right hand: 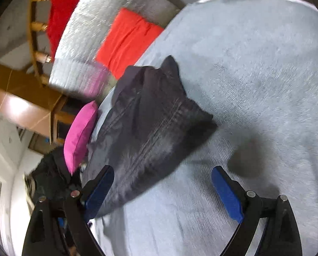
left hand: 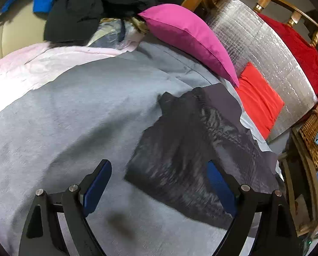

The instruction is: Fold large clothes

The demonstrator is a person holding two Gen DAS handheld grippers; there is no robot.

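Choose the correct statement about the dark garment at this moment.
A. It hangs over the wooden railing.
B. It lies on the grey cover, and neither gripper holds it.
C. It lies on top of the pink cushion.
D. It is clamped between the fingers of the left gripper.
B. The dark garment rests on the grey cover, while the left gripper and the right gripper are both open, with nothing between their fingers.

A folded garment [left hand: 186, 147] lies on the bed [left hand: 62, 128], right of centre in the left wrist view. 2 cushions [left hand: 188, 36] sit behind it at upper right; piled clothes [left hand: 90, 6] fill the upper left.
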